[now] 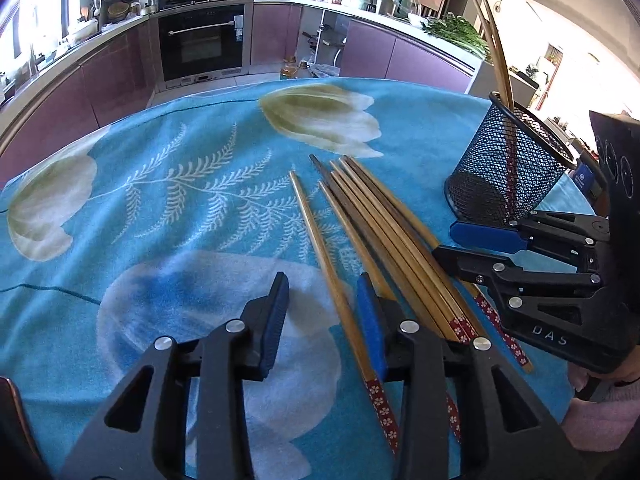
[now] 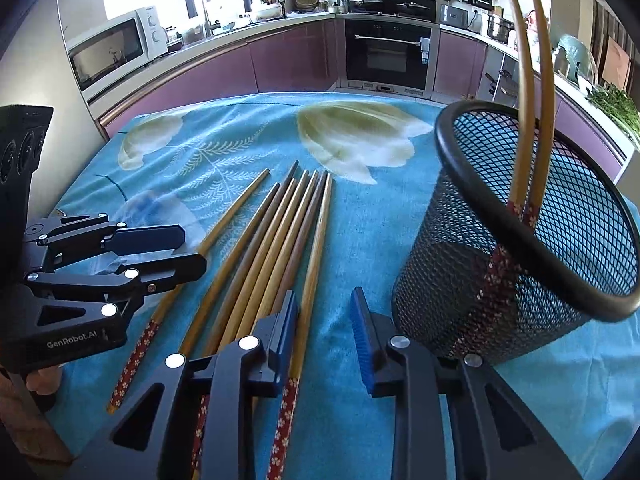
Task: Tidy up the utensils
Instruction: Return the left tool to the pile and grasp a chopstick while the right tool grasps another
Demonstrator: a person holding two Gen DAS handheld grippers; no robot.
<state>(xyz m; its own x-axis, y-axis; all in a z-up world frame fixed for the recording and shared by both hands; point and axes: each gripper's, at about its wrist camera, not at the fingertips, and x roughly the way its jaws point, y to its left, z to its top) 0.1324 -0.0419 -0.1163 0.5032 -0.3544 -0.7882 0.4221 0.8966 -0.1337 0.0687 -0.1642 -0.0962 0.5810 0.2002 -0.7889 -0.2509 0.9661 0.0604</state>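
Wooden chopsticks (image 1: 372, 232) with red flowered ends lie bunched on the blue flowered cloth (image 1: 160, 200) covering the counter; a black mesh cup (image 2: 520, 248) stands just to their right with two chopsticks (image 2: 532, 92) upright inside; the left gripper (image 1: 324, 316) hovers low with jaws apart around one separate chopstick (image 1: 332, 280); the right gripper (image 2: 326, 336) sits between bundle and cup, jaws apart, holding nothing.

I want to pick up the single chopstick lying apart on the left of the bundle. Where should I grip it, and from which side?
Probably grip the lone chopstick on its bare wooden shaft, coming from above with the open left gripper, one finger either side. It lies flat on the cloth, with a gap to the bundle.
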